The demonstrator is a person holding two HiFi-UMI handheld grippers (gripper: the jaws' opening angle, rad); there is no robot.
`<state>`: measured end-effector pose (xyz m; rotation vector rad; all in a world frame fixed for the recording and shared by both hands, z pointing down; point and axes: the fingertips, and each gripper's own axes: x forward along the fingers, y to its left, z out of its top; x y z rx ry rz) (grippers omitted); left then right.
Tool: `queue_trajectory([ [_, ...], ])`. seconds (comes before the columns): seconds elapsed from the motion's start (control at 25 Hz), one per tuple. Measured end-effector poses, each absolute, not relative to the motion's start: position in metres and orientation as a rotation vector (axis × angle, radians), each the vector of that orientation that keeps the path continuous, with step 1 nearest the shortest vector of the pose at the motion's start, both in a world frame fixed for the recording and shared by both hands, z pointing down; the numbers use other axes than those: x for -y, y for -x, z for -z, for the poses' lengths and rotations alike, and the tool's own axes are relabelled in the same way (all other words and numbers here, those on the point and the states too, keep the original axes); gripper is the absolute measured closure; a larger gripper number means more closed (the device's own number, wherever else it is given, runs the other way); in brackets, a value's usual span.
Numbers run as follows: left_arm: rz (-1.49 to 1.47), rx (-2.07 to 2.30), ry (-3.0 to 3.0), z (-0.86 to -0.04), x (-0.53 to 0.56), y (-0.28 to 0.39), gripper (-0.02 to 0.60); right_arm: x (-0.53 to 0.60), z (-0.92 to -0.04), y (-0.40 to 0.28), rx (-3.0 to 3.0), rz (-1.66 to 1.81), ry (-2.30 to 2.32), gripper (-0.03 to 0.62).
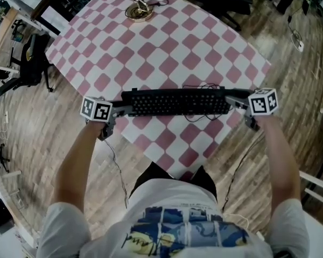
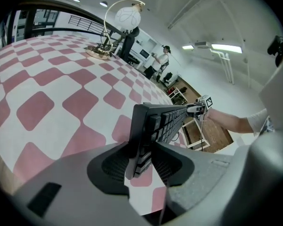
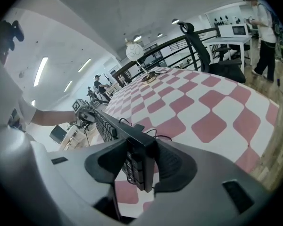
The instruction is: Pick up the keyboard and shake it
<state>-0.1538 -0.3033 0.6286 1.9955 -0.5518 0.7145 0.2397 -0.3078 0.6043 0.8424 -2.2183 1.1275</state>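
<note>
A black keyboard [image 1: 175, 101] hangs level above the near part of the pink-and-white checked table [image 1: 151, 47], held by both ends. My left gripper [image 1: 120, 109] is shut on its left end, my right gripper [image 1: 238, 102] on its right end. In the left gripper view the keyboard [image 2: 153, 126] stands on edge between the pads of the left gripper [image 2: 142, 161], keys facing right. The right gripper view shows the keyboard [image 3: 118, 128] clamped in the right gripper [image 3: 140, 166], with its black cable [image 3: 155, 134] trailing onto the cloth.
A gold-based lamp [image 1: 139, 9] with a white globe stands at the table's far end. A black office chair [image 1: 29, 63] sits at the left. People [image 3: 262, 29] stand in the background. A wooden floor surrounds the table.
</note>
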Motion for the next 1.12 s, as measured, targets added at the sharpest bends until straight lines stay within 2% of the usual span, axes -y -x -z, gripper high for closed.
queue_trajectory([
  [0.52,-0.649,0.588,-1.915,-0.655,0.330,0.150,0.442,0.331,-0.631,-0.240,2.233,-1.273,-0.912,0.413],
  [1.12,-0.578,0.686,-1.862,-0.668,0.344,0.146,0.429,0.336,-0.653,-0.253,2.148,-1.247,-1.103,0.399],
])
